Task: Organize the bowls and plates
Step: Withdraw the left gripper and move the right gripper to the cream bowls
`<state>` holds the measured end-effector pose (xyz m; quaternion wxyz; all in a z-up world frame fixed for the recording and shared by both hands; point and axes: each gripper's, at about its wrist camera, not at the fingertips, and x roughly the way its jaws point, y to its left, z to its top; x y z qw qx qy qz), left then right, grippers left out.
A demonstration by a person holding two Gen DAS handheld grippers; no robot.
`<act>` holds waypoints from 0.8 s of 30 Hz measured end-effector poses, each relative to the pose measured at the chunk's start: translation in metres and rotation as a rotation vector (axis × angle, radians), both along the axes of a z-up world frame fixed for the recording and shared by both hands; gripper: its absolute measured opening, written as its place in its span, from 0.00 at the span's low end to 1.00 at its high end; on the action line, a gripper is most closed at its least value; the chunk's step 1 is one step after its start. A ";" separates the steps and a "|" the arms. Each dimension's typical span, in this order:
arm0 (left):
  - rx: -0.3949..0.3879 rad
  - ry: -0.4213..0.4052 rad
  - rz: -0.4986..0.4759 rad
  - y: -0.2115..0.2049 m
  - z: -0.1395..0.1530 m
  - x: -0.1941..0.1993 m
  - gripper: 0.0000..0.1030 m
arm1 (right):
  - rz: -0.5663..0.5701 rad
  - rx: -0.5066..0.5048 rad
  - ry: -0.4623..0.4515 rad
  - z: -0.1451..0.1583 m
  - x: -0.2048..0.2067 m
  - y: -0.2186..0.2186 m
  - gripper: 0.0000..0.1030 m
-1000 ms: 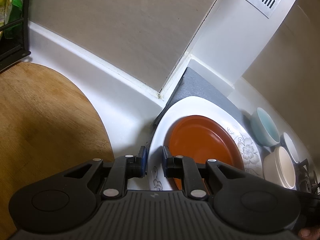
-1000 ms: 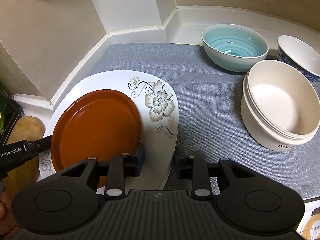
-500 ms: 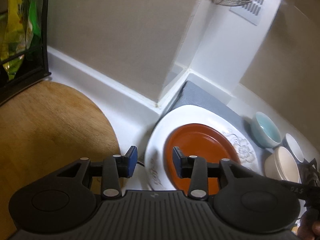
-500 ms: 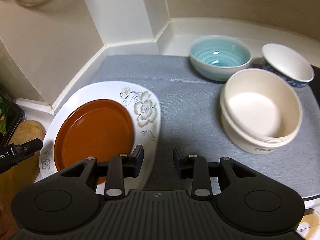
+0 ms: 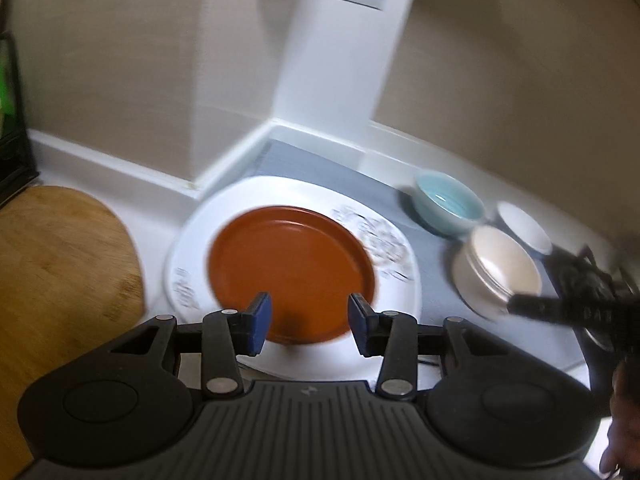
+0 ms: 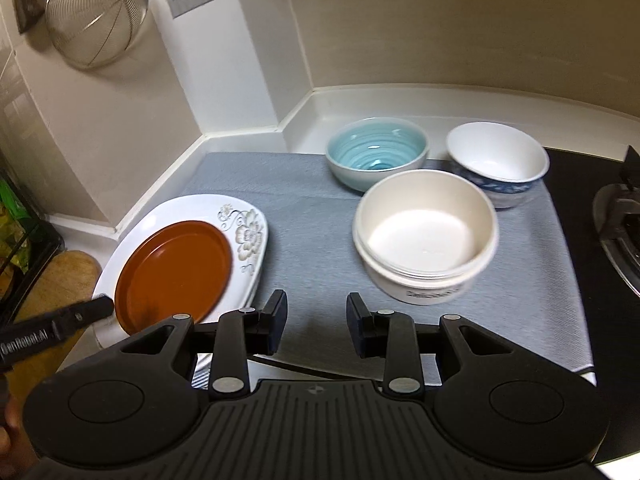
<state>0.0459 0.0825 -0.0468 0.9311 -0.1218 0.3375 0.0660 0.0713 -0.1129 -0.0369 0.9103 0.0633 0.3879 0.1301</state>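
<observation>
The brown plate (image 6: pixel 174 270) is lying on the white flower plate (image 6: pixel 248 236), at the left edge of the gray mat (image 6: pixel 312 216). The cream bowl (image 6: pixel 426 236) is sitting near the blue bowl (image 6: pixel 376 152) and the white-and-blue bowl (image 6: pixel 498 160). Its label is too blurry to read. The left gripper (image 5: pixel 308 322) is hanging over the brown plate, fingers apart, holding nothing. The right gripper (image 6: pixel 316 320) is hanging over the mat, fingers apart too. "GenRobot.AI" is showing on the left gripper's side.
</observation>
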 end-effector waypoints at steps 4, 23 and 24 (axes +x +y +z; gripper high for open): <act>0.022 0.002 -0.039 -0.027 0.001 0.000 0.45 | -0.013 0.020 -0.011 0.004 -0.003 -0.019 0.34; 0.148 0.010 -0.067 -0.110 0.017 -0.032 0.48 | -0.122 0.147 0.043 0.006 0.027 -0.115 0.40; 0.159 0.009 -0.066 -0.112 0.018 -0.035 0.48 | -0.132 0.156 0.050 0.003 0.033 -0.117 0.41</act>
